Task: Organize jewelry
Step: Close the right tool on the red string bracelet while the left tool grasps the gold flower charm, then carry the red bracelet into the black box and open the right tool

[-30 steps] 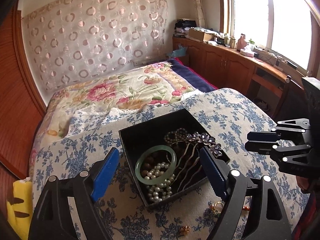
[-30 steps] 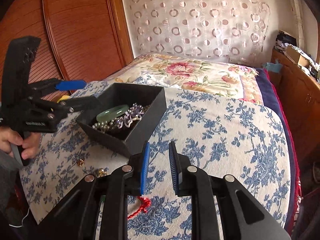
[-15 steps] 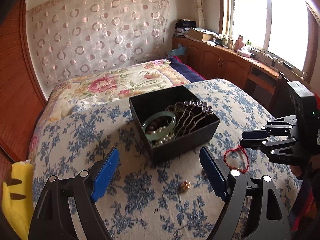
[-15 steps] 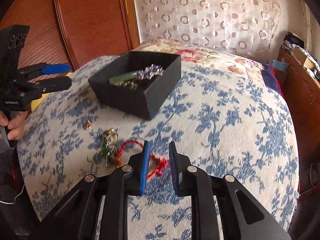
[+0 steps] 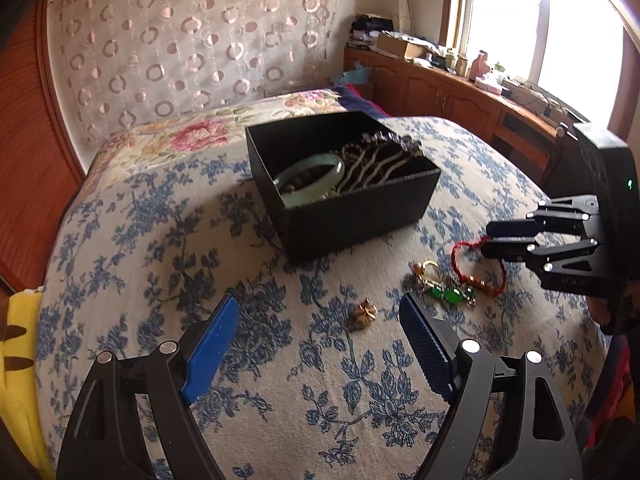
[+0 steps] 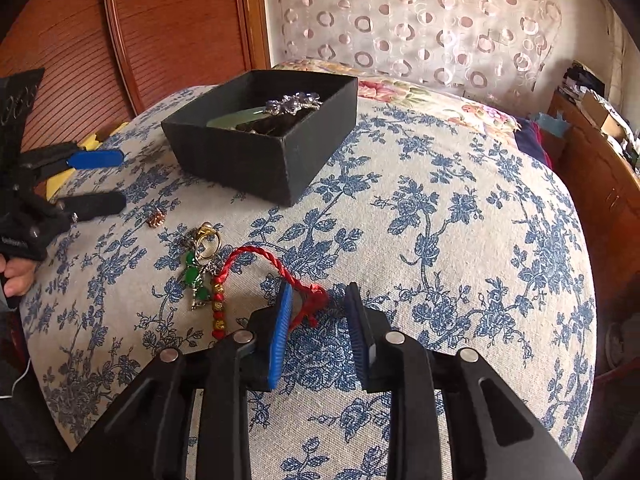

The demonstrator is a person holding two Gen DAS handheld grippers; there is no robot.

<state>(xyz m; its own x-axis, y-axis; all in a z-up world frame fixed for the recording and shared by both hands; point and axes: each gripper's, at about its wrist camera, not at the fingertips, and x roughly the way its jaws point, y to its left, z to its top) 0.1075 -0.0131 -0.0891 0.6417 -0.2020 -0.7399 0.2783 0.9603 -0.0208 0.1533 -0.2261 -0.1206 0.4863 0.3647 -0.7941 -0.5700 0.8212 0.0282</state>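
Note:
A black jewelry box (image 5: 352,216) (image 6: 256,160) sits on the blue-flowered cloth, holding a green bangle (image 5: 316,172), beads and a hair comb. A red cord bracelet (image 6: 280,268) (image 5: 476,268) with gold beads lies in front of it, beside a green-stone charm with a gold ring (image 6: 198,268) (image 5: 448,292) and a small copper piece (image 5: 364,314) (image 6: 156,220). My right gripper (image 6: 318,300) is open, low over the cloth, its tips either side of the red knot. My left gripper (image 5: 316,320) is wide open and empty, the copper piece just ahead between its tips.
The cloth-covered surface (image 6: 440,220) falls away at its edges. A floral bedspread (image 5: 192,132) lies behind the box. Wooden cabinets (image 5: 460,96) run under the window at the right. A yellow object (image 5: 20,340) lies at the left edge.
Both grippers have drawn back from the box and dropped lower. The right gripper has opened and come down around the red bracelet's knot. The left gripper stays wide open.

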